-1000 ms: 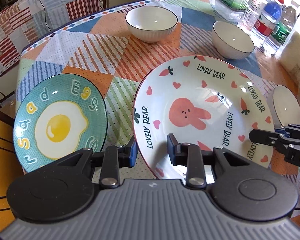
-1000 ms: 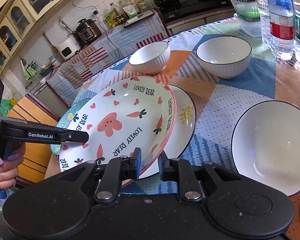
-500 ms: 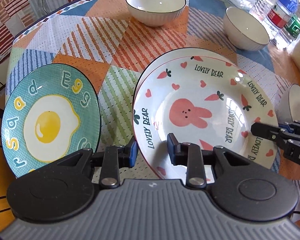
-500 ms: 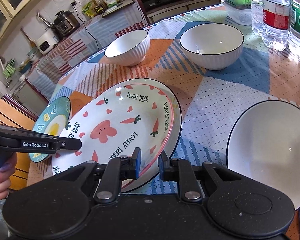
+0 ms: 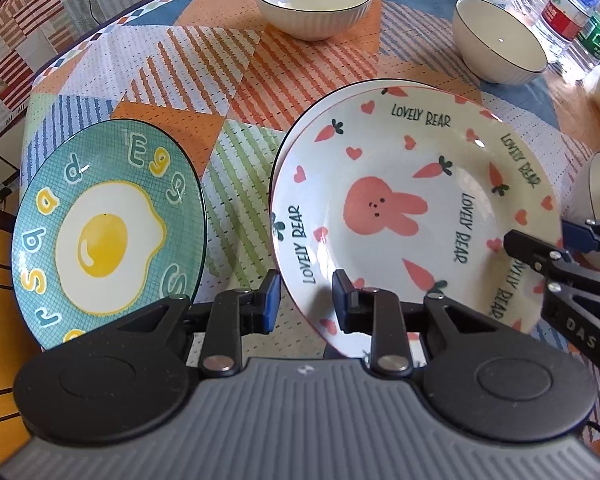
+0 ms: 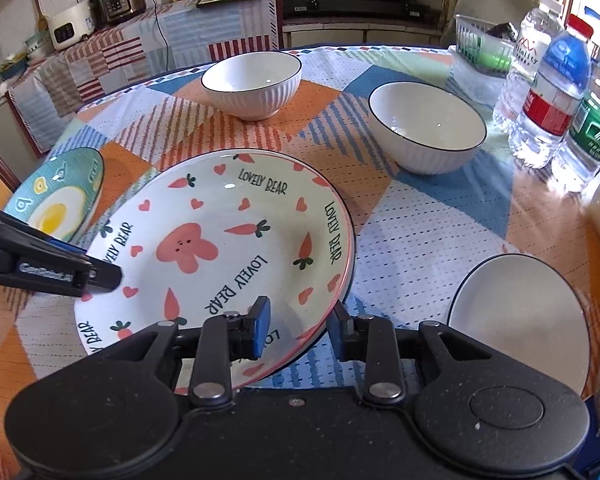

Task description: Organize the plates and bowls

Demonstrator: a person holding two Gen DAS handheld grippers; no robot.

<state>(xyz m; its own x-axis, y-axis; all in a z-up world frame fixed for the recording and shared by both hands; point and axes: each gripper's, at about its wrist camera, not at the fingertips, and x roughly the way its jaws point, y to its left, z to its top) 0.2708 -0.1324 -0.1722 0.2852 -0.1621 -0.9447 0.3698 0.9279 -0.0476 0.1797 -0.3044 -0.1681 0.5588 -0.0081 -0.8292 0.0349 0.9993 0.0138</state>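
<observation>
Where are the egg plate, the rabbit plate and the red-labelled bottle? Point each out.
egg plate (image 5: 104, 240), left wrist view, on the yolk.
rabbit plate (image 6: 186, 246), right wrist view, on the rabbit.
red-labelled bottle (image 6: 548, 114), right wrist view, on its label.

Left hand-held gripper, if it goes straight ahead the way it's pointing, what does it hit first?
Probably the near rim of the rabbit plate: that rim already sits between the open fingers of the left hand-held gripper, though depth is hard to judge.

Bright daylight pours in from the right, glaring off the tabletop (image 6: 548, 216). Fisheye bends the edges; the foreground is slightly soft.
</observation>
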